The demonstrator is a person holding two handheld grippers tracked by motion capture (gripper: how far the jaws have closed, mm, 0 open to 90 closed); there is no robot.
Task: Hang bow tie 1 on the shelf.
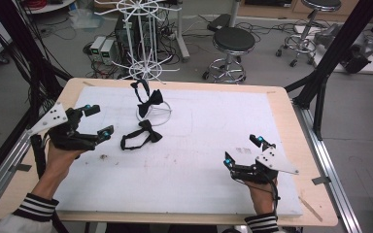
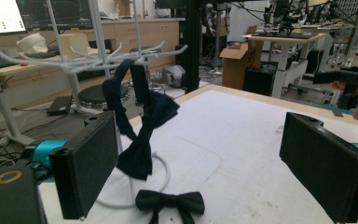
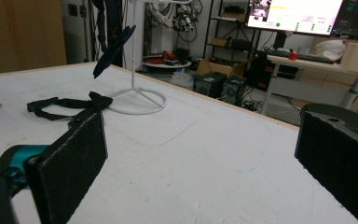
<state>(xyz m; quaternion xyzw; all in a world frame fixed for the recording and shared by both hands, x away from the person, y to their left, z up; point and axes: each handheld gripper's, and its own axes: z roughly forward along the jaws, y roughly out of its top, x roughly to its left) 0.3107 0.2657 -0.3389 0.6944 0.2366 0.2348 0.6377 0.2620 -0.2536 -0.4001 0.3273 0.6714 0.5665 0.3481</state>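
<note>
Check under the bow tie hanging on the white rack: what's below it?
Below the hanging bow tie is the rack's ring base on the white mat. A second bow tie lies just outside the ring. The tie covers part of the rack's pole.

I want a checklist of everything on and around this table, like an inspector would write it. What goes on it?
Surface: white mat on a wooden table; faint marks and a small dark speck near the left hand.
Job's things: white wire stand at the far edge of the mat with one black bow tie hanging on it; a second bow tie lies flat on the mat beside the stand's ring base.
Clutter: nothing seen on the mat.
Grippers: left gripper open, empty, near the lying bow tie; right gripper open, empty, over bare mat.
Cables: one trails from each gripper; many tangled on the floor behind.
Surroundings: two stools, black frame posts, desks, monitors.
</note>
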